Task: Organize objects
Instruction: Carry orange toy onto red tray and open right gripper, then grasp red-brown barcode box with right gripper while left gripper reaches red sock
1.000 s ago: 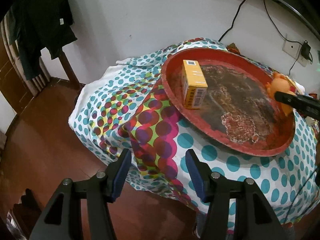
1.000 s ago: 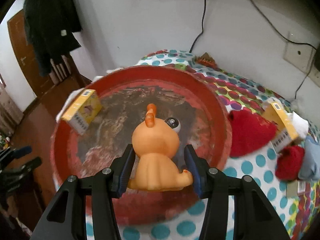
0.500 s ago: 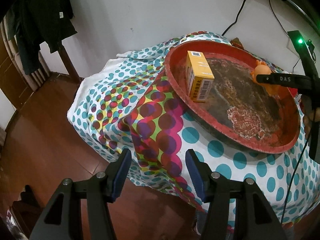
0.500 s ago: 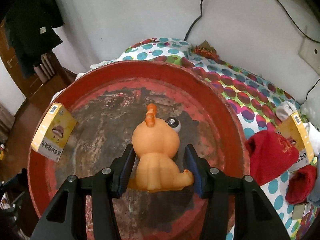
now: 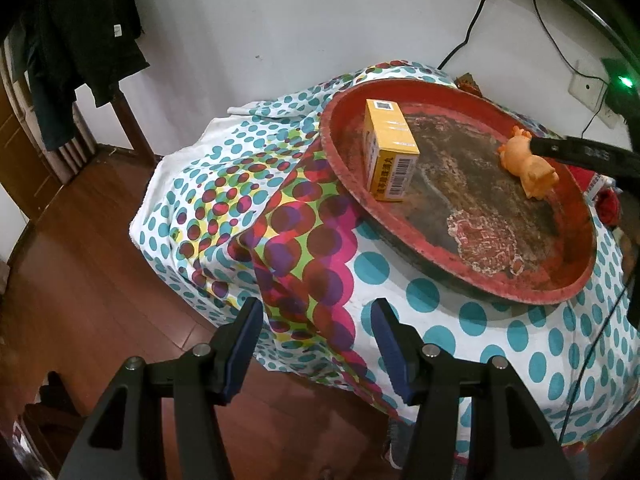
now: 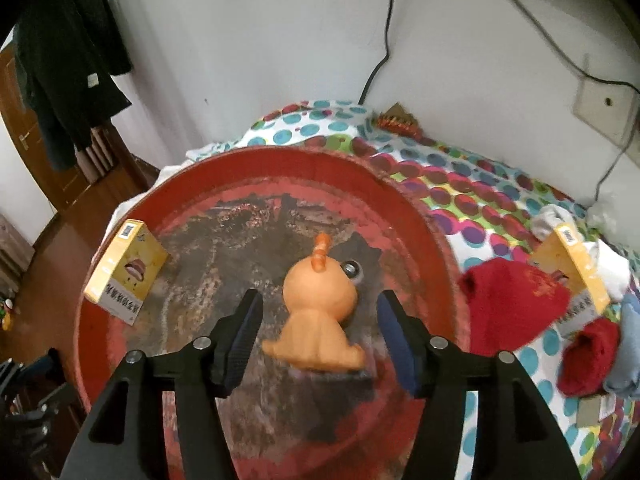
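An orange toy animal (image 6: pixel 318 312) lies in the big round red tray (image 6: pixel 408 208), free between the wide-open fingers of my right gripper (image 6: pixel 320 338). It also shows in the left wrist view (image 5: pixel 528 166), beside a right gripper finger (image 5: pixel 580 154). A yellow box (image 5: pixel 390 150) stands at the tray's left side, also in the right wrist view (image 6: pixel 126 272). My left gripper (image 5: pixel 316 346) is open and empty, off the table's front edge, above the floor.
The tray (image 5: pixel 348 176) sits on a table with a dotted cloth (image 5: pixel 280 216). Right of the tray lie red cloth pieces (image 6: pixel 516 304), a second yellow box (image 6: pixel 576 276) and a blue cloth (image 6: pixel 630 344). Cables and a socket (image 6: pixel 604 108) are on the wall behind.
My right gripper has opened and let go of the orange toy, which now rests tilted in the tray. The left gripper stayed open and shifted only slightly.
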A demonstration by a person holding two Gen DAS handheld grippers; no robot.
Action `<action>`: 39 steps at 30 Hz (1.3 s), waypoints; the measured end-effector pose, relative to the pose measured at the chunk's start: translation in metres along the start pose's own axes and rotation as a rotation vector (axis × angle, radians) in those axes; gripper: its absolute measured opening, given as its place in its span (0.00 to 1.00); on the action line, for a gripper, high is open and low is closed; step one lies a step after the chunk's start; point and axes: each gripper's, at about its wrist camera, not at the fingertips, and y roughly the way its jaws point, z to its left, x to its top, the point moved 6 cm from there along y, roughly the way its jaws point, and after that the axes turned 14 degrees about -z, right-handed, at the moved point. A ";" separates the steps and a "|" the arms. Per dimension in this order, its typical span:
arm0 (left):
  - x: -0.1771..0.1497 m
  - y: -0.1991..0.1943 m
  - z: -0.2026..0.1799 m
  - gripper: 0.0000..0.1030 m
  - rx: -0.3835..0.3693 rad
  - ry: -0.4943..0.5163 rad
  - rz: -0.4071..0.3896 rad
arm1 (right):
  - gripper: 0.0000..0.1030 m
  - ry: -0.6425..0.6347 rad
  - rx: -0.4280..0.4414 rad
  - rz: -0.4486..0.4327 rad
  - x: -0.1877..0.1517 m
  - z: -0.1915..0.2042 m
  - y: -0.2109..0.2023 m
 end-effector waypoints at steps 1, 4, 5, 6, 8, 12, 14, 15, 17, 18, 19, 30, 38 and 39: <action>0.000 0.000 0.000 0.56 0.002 0.002 0.001 | 0.59 0.001 -0.004 -0.008 -0.002 -0.004 -0.007; -0.001 0.000 -0.002 0.56 0.006 0.012 0.004 | 0.61 0.005 -0.024 -0.023 -0.009 -0.018 -0.026; -0.001 0.000 -0.003 0.56 0.006 0.014 0.006 | 0.61 0.003 -0.037 -0.027 -0.012 -0.024 -0.032; -0.001 0.000 -0.004 0.56 0.003 0.015 0.005 | 0.62 0.005 -0.056 -0.030 -0.016 -0.032 -0.039; -0.002 0.000 -0.007 0.56 0.003 0.024 0.005 | 0.62 0.019 -0.085 -0.034 -0.023 -0.047 -0.050; -0.002 -0.002 -0.013 0.56 0.001 0.040 0.001 | 0.63 0.071 -0.145 -0.045 -0.037 -0.080 -0.073; -0.002 -0.002 -0.017 0.56 0.000 0.053 -0.001 | 0.64 0.085 -0.195 -0.042 -0.049 -0.104 -0.084; -0.003 -0.002 -0.018 0.56 -0.001 0.058 0.001 | 0.65 0.090 -0.213 -0.041 -0.054 -0.114 -0.088; -0.003 -0.003 -0.021 0.56 -0.002 0.064 -0.002 | 0.67 0.091 -0.263 -0.029 -0.066 -0.138 -0.096; -0.004 -0.003 -0.022 0.56 -0.005 0.066 -0.001 | 0.68 0.098 -0.281 -0.026 -0.071 -0.148 -0.099; -0.004 -0.004 -0.024 0.56 -0.007 0.068 -0.003 | 0.69 0.110 -0.293 -0.025 -0.077 -0.158 -0.102; -0.005 -0.007 -0.040 0.56 -0.022 0.118 -0.018 | 0.81 0.123 -0.362 0.010 -0.094 -0.225 -0.096; 0.001 -0.021 -0.055 0.56 -0.122 0.070 -0.021 | 0.82 0.118 -0.325 0.014 -0.088 -0.233 -0.080; 0.001 -0.023 -0.058 0.56 -0.124 0.077 -0.022 | 0.82 0.125 -0.324 0.014 -0.088 -0.235 -0.079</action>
